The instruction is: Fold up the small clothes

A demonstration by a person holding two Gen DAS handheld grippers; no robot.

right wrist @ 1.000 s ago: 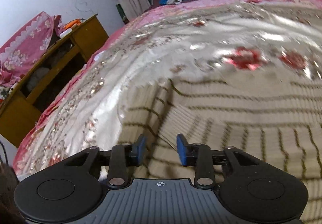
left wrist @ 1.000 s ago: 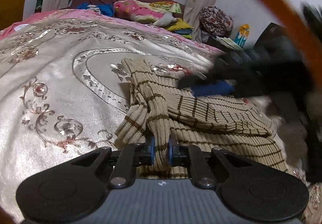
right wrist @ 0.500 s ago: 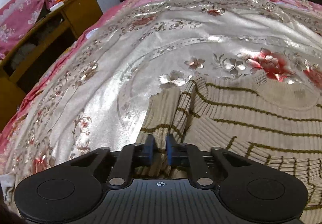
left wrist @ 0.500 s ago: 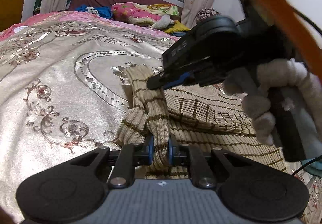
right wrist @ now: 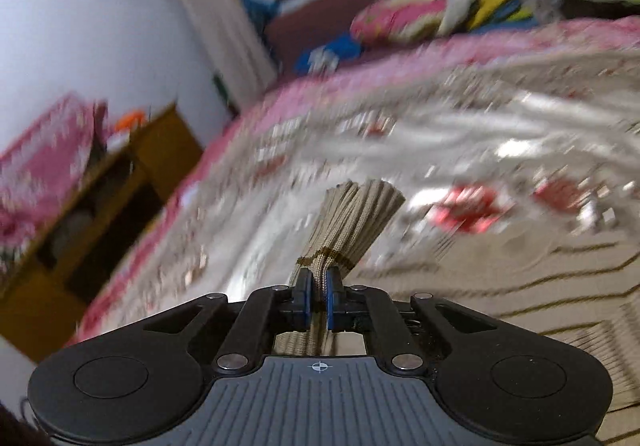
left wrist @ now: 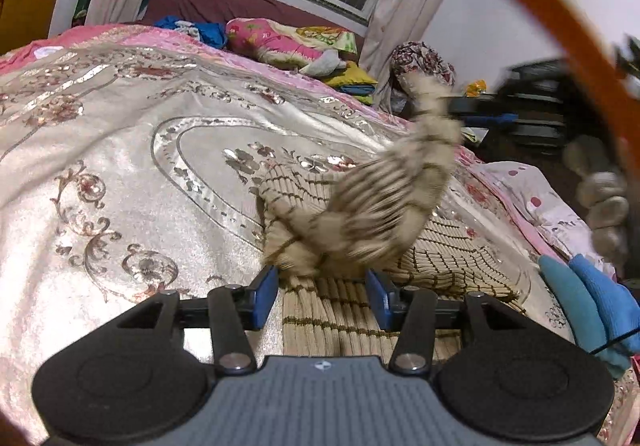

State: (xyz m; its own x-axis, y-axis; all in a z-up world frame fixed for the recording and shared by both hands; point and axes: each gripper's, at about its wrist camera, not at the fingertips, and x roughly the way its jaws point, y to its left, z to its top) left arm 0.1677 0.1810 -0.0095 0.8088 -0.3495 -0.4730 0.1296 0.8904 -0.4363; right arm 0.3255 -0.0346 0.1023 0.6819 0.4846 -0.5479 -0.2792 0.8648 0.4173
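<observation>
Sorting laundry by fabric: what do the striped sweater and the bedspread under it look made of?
The striped sweater looks like ribbed knit, wool or acrylic, matte: raised vertical ribs show where the right gripper pinches it. The bedspread looks like satin or similar synthetic, glossy: it throws bright highlights, with a raised floral pattern, perhaps embroidered.

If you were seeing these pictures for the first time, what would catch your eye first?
The beige ribbed sweater with brown stripes on the silvery embroidered bedspread stands out, one sleeve lifted in a blur above it. The right gripper is pinched shut on that sleeve's cuff. The left gripper, near the sweater's front edge, is opening, its pads off the knit.
</observation>
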